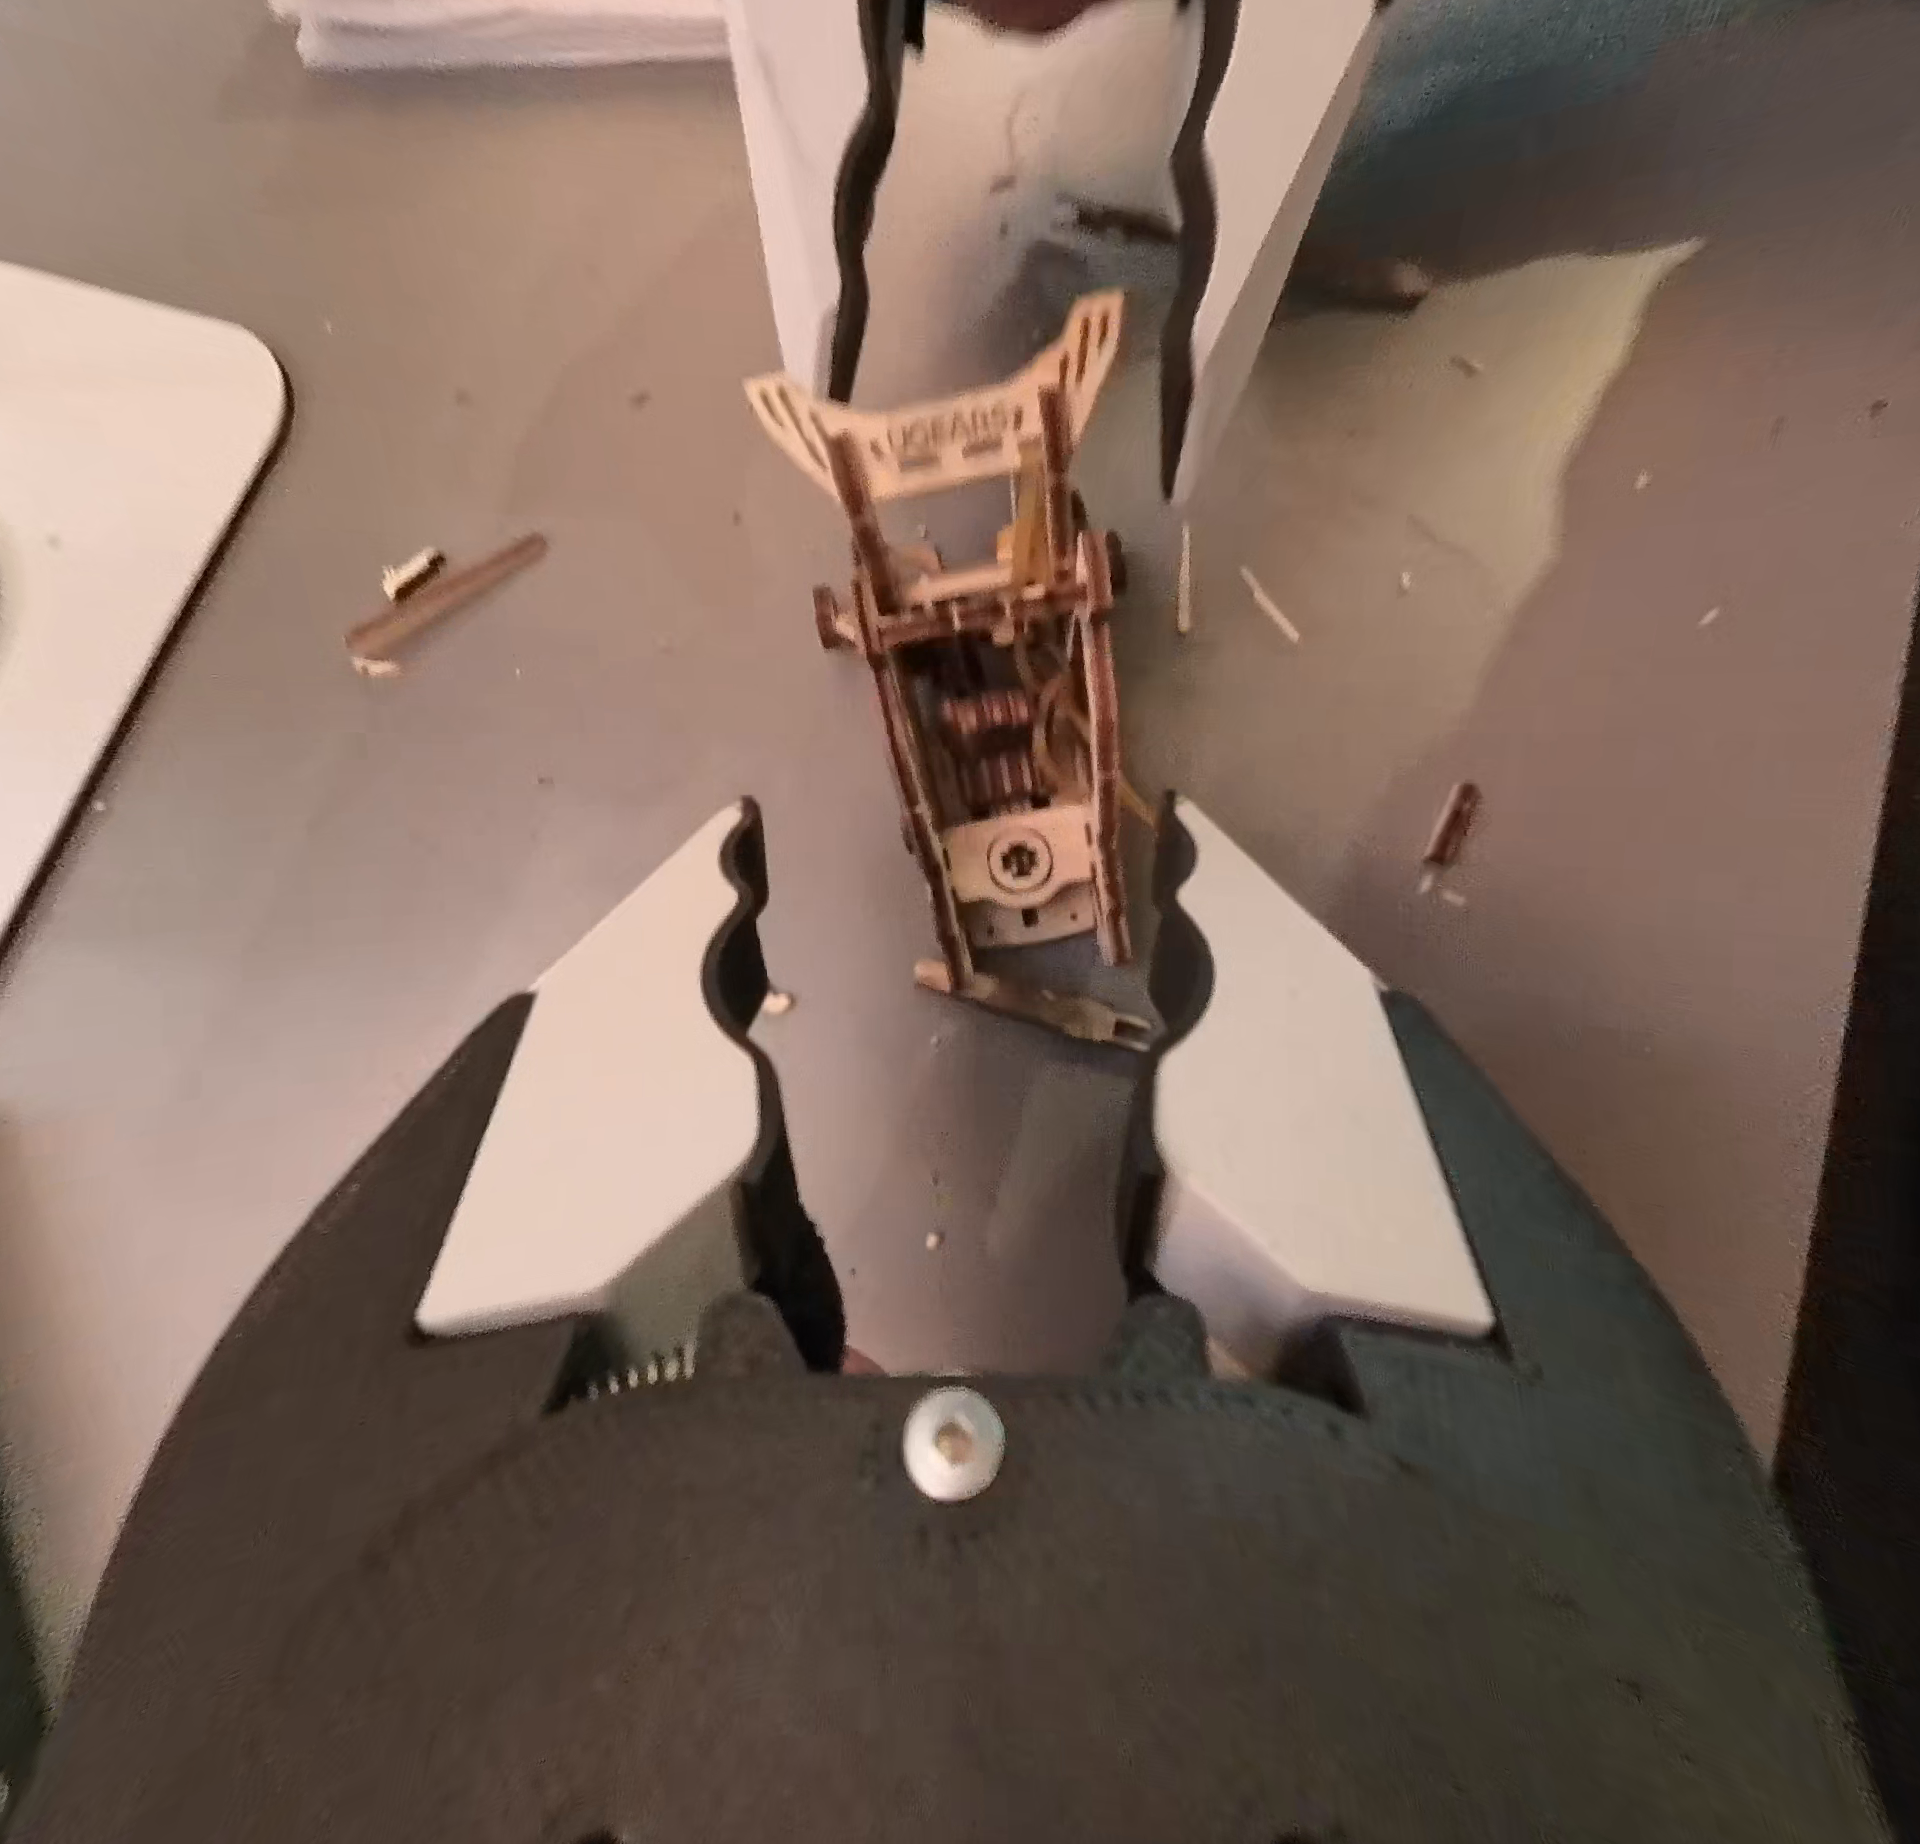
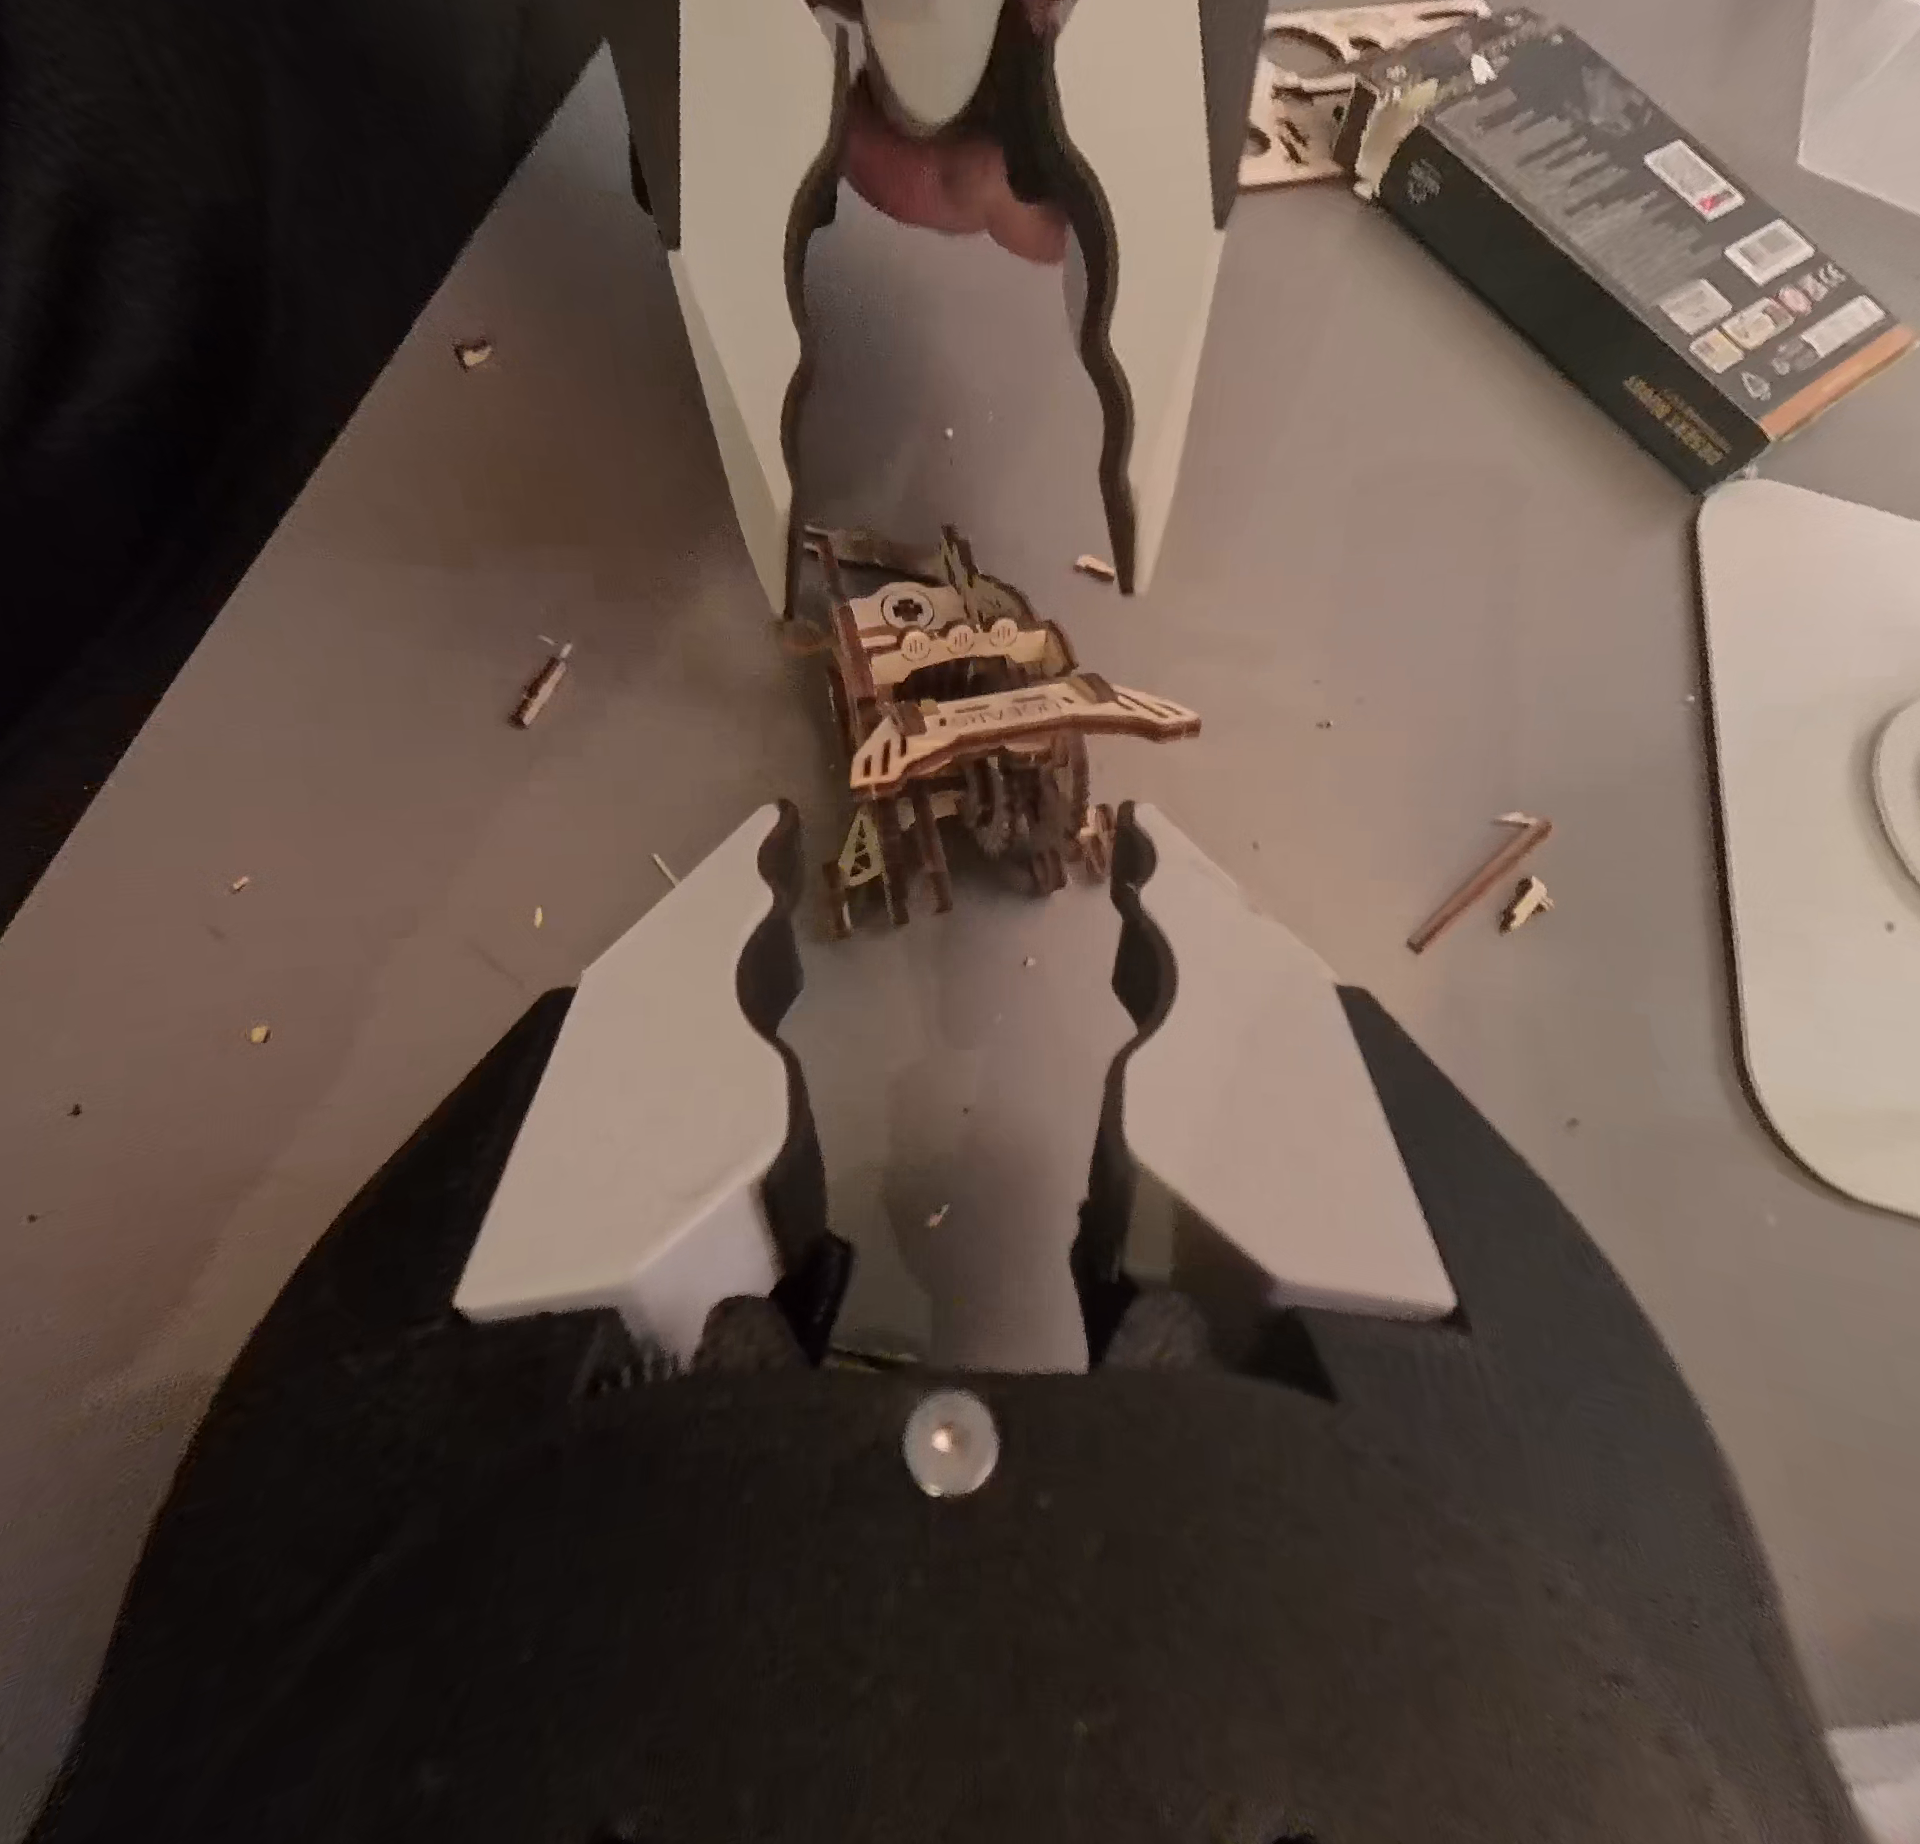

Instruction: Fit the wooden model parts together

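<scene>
We saw the wooden model car (image 1: 987, 693) lying lengthwise on the table (image 1: 416, 807) between both tongs, left tongs (image 1: 961, 838) and right tongs (image 2: 951, 849) gaping wide, gripping nothing.

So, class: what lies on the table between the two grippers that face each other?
The wooden model stands on the grey table between the left gripper and the right gripper. Both wrist views show it, and both grippers' fingers are apart.

wooden model (image 2: 966, 724) sits on grey table (image 2: 1403, 651) between two open facing grippers, black box (image 2: 1652, 236) beyond.
</scene>
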The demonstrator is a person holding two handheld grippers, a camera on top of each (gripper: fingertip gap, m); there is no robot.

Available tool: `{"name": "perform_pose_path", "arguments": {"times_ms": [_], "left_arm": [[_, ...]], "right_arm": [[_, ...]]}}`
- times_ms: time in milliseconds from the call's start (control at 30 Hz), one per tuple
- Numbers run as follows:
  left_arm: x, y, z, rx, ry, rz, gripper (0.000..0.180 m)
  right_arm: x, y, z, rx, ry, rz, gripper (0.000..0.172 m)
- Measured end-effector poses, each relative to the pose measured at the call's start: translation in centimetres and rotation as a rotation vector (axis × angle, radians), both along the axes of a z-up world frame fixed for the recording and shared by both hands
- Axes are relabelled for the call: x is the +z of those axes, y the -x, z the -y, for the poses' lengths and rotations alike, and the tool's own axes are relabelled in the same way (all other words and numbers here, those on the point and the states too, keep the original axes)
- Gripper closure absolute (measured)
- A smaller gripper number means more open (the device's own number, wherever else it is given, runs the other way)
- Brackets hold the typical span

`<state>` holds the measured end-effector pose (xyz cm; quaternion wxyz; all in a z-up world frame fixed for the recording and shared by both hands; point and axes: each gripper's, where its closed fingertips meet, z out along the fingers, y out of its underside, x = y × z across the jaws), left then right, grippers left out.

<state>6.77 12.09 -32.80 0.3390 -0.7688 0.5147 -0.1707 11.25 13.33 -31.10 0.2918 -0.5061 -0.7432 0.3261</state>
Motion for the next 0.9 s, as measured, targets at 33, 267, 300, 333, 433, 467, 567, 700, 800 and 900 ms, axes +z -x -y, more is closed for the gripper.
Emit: {"name": "perform_pose_path", "arguments": {"times_ms": [33, 267, 300, 333, 433, 467, 567, 700, 800, 900], "left_arm": [[-0.5, 0.1, 0.3, 0.001, 0.005, -0.022, 0.108], [-1.9, -0.7, 0.8, 0.003, -0.017, -0.080, 0.136], [-1.8, -0.6, 0.7, 0.002, -0.021, -0.080, 0.135], [-1.4, -0.6, 0.8, -0.003, -0.024, -0.059, 0.135], [1.9, -0.9, 0.3, 0.031, -0.066, 0.077, 0.122], [3.3, -0.7, 0.1, 0.036, -0.077, 0.121, 0.118], [6.7, 0.0, -0.6, 0.068, -0.101, 0.227, 0.099], [9.9, 0.1, -0.9, 0.086, -0.166, 0.318, 0.100], [12.5, 0.0, -1.2, 0.135, -0.187, 0.435, 0.111], [14.5, -0.3, -1.0, 0.132, -0.122, 0.561, 0.114]], "right_arm": [[0.1, 0.0, 0.1, -0.007, -0.003, 0.003, 0.113], [-1.9, 2.1, 0.2, -0.005, -0.032, 0.052, 0.110], [-1.9, 2.4, 0.3, -0.003, -0.015, 0.037, 0.114], [-1.8, 2.4, 0.3, -0.002, 0.004, 0.024, 0.118], [-0.3, 1.9, 0.0, -0.050, 0.084, -0.031, 0.125], [0.5, 1.7, -0.1, -0.071, 0.123, -0.057, 0.125], [4.2, 1.2, -0.6, -0.147, 0.301, -0.196, 0.125], [8.6, 0.9, -1.8, -0.262, 0.500, -0.348, 0.125], [11.4, 1.0, -1.8, -0.315, 0.569, -0.436, 0.125], [13.9, 1.4, -1.1, -0.354, 0.585, -0.494, 0.125]]}}
